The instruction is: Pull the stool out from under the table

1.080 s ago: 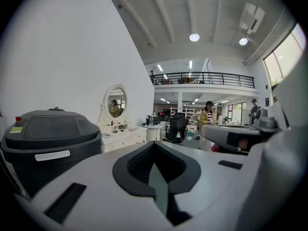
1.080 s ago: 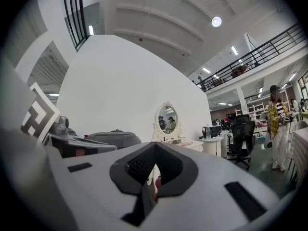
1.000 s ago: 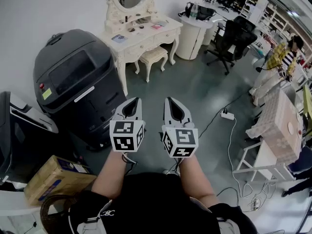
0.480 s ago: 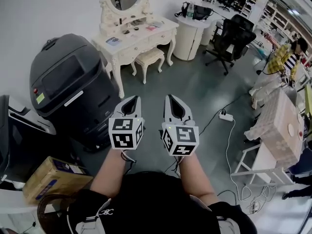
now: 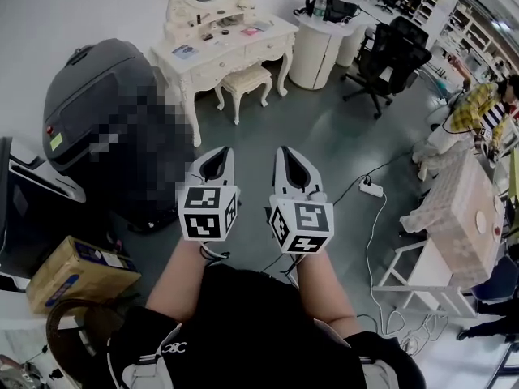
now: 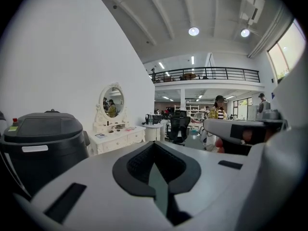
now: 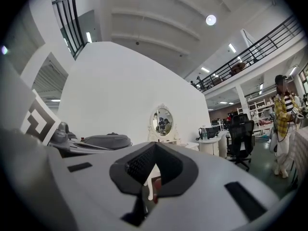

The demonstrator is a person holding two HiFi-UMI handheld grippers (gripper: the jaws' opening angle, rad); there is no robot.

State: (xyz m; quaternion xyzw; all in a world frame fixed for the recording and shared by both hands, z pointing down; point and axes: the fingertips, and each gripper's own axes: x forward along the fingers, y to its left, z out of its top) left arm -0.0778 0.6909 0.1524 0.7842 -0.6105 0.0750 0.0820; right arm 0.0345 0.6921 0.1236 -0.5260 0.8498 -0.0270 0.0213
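A white carved stool (image 5: pixel 242 79) stands half under the white dressing table (image 5: pixel 235 43) at the top of the head view, several steps ahead across the grey floor. My left gripper (image 5: pixel 217 154) and right gripper (image 5: pixel 285 152) are held side by side in front of me, pointing towards the table, far short of the stool. Both are shut with nothing between the jaws. In the left gripper view my left gripper (image 6: pixel 155 144) shows the dressing table (image 6: pixel 118 138) beyond it, the stool hidden. My right gripper (image 7: pixel 155 144) covers most of the table in its own view.
A large dark grey machine (image 5: pixel 89 112) stands left of the path and a cardboard box (image 5: pixel 69 270) lies nearer me. A round white table (image 5: pixel 312 51) and a black office chair (image 5: pixel 389 59) stand right of the dressing table. A power strip (image 5: pixel 371 189) with its cable lies on the floor at right.
The dressing table, stool and grey machine now sit higher and further left in the head view. Both grippers stay shut and side by side.
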